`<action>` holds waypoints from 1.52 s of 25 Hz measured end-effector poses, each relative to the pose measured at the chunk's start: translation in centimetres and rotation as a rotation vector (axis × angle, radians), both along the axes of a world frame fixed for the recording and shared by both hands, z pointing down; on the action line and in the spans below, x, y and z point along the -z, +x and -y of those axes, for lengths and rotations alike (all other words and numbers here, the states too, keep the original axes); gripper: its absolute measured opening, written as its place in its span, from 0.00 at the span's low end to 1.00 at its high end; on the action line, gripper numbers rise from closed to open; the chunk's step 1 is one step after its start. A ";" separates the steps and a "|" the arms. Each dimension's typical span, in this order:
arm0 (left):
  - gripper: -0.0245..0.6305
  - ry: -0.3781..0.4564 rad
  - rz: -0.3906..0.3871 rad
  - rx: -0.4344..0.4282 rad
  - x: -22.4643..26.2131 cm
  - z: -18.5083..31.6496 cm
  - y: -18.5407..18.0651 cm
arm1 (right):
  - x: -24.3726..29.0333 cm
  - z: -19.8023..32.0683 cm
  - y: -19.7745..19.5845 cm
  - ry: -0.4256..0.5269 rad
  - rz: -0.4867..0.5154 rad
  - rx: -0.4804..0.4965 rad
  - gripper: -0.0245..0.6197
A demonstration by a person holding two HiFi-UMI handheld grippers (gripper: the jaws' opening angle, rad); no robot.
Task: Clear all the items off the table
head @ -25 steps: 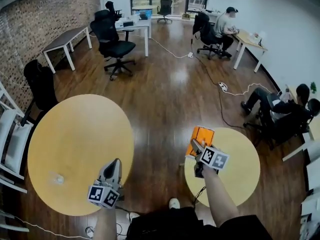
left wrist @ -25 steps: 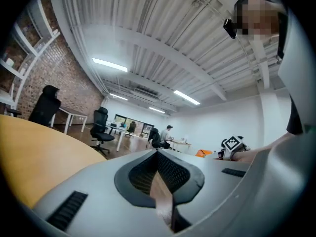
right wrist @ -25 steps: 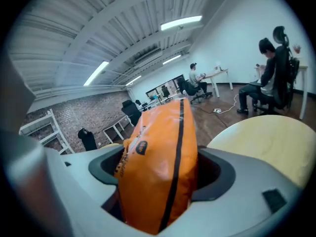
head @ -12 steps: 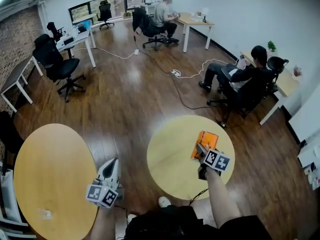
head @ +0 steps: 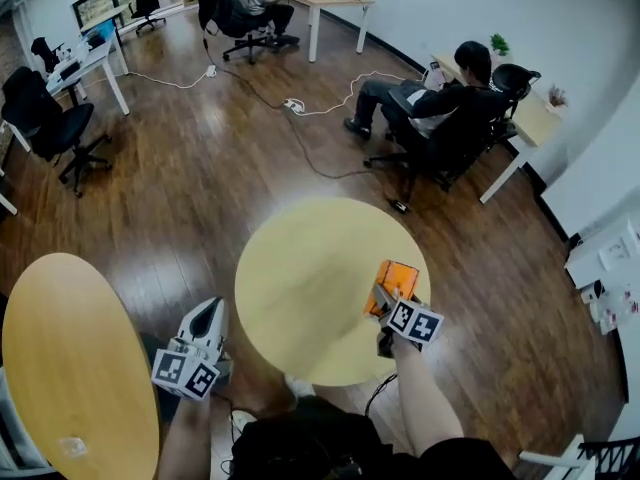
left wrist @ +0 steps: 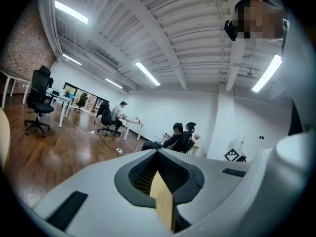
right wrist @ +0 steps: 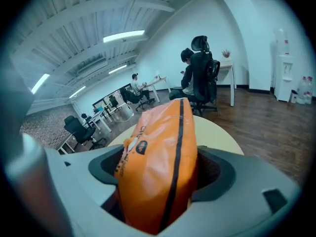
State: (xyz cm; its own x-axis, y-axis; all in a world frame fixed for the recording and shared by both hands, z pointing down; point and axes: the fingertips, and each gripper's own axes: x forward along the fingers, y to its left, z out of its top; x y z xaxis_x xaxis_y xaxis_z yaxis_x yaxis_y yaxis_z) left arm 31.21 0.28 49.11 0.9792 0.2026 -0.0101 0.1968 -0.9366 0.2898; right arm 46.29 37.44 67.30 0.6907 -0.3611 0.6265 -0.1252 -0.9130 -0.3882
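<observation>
An orange packet [head: 397,277] [right wrist: 158,162] stands on edge between the jaws of my right gripper [head: 385,294] [right wrist: 160,181], which is shut on it. The packet hangs over the right side of a small round wooden table [head: 300,288]. My left gripper [head: 208,318] [left wrist: 160,184] is shut with nothing in it and points level, over the floor between the two tables. At the lower left is a larger round table [head: 70,358], with a small clear thing [head: 70,446] near its front edge.
A person sits on a black chair [head: 450,108] just beyond the small table, with cables [head: 295,105] across the wooden floor behind. Another office chair [head: 45,118] stands at the far left. White shelving [head: 605,268] lines the right wall.
The view has swung right, from the large table to the small one. Both grippers travelled that way; the right one, still holding the orange packet, now hangs over the small table.
</observation>
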 end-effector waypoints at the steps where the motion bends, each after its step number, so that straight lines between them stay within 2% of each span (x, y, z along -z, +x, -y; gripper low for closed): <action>1: 0.04 -0.003 0.008 -0.015 0.0 -0.6 0.3 | -0.9 -0.5 0.0 -0.011 0.013 -0.002 0.67; 5: 0.04 0.006 0.066 -0.036 -0.3 -1.8 -0.1 | -4.4 -2.0 -0.2 -0.084 0.083 -0.010 0.68; 8: 0.04 0.056 0.125 -0.034 -1.7 -1.6 -0.9 | -6.3 -2.2 0.2 -0.122 0.108 -0.005 0.69; 11: 0.04 0.082 0.174 -0.006 -3.0 -0.7 -1.8 | -7.3 -1.9 0.4 -0.110 0.106 -0.014 0.71; 14: 0.04 0.057 0.191 0.028 -3.4 0.0 -2.6 | -7.4 -1.8 0.4 -0.095 0.084 -0.040 0.74; 17: 0.04 0.041 0.193 0.034 -3.5 -0.1 -3.0 | -7.2 -2.3 0.6 -0.100 0.046 -0.062 0.76; 18: 0.04 0.042 0.191 0.031 -3.5 -0.2 -3.0 | -7.1 -2.6 0.6 -0.103 0.035 -0.072 0.82; 25: 0.04 0.034 0.135 0.018 -2.0 -0.2 -1.7 | -3.9 -4.0 0.7 -0.121 -0.029 -0.130 0.82; 30: 0.04 0.050 0.067 0.021 -0.1 0.1 -0.7 | 2.1 -3.7 1.3 -0.111 -0.177 -0.167 0.82; 31: 0.04 0.051 0.054 0.029 0.3 0.5 -0.7 | 3.5 -3.2 1.4 -0.118 -0.217 -0.165 0.81; 35: 0.04 0.048 -0.014 0.071 2.5 3.0 -1.6 | 10.0 0.2 2.3 -0.149 -0.396 -0.137 0.60; 36: 0.04 0.055 -0.032 0.084 3.2 3.8 -2.1 | 11.8 1.6 2.6 -0.142 -0.440 -0.120 0.58; 38: 0.04 0.072 -0.064 0.120 4.4 5.5 -3.2 | 15.2 4.8 3.2 -0.121 -0.524 -0.071 0.37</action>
State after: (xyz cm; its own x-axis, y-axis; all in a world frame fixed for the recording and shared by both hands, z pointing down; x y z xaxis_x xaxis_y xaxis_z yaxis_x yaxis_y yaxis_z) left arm 27.97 -5.26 44.70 0.9943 0.0867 -0.0625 0.0981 -0.9725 0.2112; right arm 49.54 32.60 52.14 0.9419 -0.2486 0.2257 -0.2099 -0.9606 -0.1820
